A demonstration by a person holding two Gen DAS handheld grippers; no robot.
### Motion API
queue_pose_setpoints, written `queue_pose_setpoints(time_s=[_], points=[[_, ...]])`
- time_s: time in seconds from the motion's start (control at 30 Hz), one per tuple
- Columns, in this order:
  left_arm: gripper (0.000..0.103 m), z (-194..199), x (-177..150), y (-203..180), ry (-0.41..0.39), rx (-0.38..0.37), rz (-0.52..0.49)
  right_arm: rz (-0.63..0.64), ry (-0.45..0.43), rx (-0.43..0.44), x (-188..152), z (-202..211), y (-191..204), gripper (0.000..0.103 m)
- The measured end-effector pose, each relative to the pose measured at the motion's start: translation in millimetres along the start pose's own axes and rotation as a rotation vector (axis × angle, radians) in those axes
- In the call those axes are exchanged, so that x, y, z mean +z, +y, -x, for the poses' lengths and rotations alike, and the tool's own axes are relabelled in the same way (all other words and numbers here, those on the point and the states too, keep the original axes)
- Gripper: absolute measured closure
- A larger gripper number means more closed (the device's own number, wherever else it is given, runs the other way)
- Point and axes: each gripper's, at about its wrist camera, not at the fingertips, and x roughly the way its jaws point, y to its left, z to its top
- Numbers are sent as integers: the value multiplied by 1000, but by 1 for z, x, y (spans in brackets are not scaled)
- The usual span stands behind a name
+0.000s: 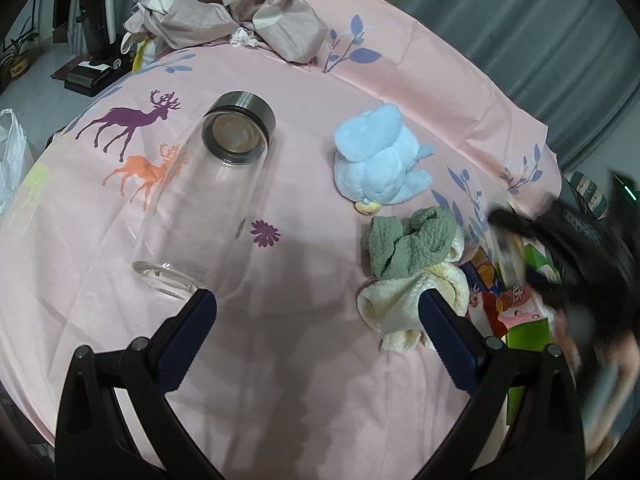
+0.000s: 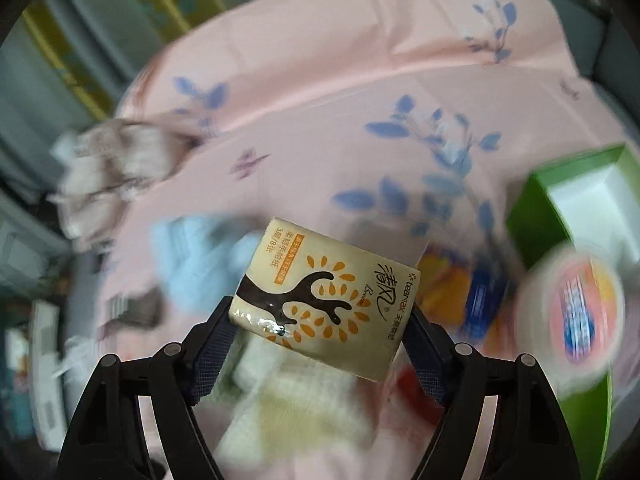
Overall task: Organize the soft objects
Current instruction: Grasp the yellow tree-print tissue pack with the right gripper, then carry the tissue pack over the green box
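Note:
My left gripper (image 1: 316, 300) is open and empty above the pink cloth (image 1: 280, 360). A cream towel (image 1: 400, 300) lies by its right finger, with a green towel (image 1: 412, 240) on top and a blue plush toy (image 1: 380, 160) beyond. My right gripper (image 2: 320, 316) is shut on a cream tissue pack (image 2: 324, 300) and holds it above the cloth; the view is motion-blurred. The right gripper shows as a dark blur in the left wrist view (image 1: 560, 248).
A clear glass bottle with a metal lid (image 1: 208, 184) lies on the cloth at left. A crumpled beige sheet (image 1: 232, 12) sits at the back. A green box (image 2: 576, 200) and snack packets (image 1: 500, 292) are at the right, with a round blurred package (image 2: 572, 320) near it.

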Motion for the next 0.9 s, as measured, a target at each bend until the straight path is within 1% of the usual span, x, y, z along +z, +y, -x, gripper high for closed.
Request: queue_pose_setpoints(time_s=[0.03,0.07,0.13,0.2,0.27,0.33,0.4,0.43,0.5,0.53,0.63,0.77,0.83,0.9], points=[[3,1,0,2,-4,1,3,16,5,22,-10,5,3,23],[3,2,1,3,-8,5,7,33,6,20,-17,8,6,23],[3,5,2,6,-27,20,18,78,4,-13,-35,15,14,23],[3,5,3,8,-31,39,22,110,16,-20,-45,16,22,22],[3,4,2,9,-26,48,30,135,37,-6,-61,18,22,22],[3,4,1,10,-19,37,31,182,56,-17,-76,17,24,22],[3,4,0,8,-15,34,25,243,89,-35,-91,8,28,22],[4,4,-1,8,-15,39,21,258,122,-30,-97,0,28,22],[4,3,-3,5,-11,51,8,249,180,-22,-101,-12,21,22],[5,1,-5,3,-4,54,-3,238,189,-27,-100,-14,18,22],[6,-1,-8,-1,13,42,-17,208,167,-39,-95,-8,6,20],[9,-7,-13,-7,44,15,-20,150,117,6,-87,12,-12,13],[11,-9,-17,-10,65,-8,-23,142,102,22,-85,19,-17,12],[16,-11,-19,-14,84,-32,-26,133,102,50,-84,21,-20,12]])
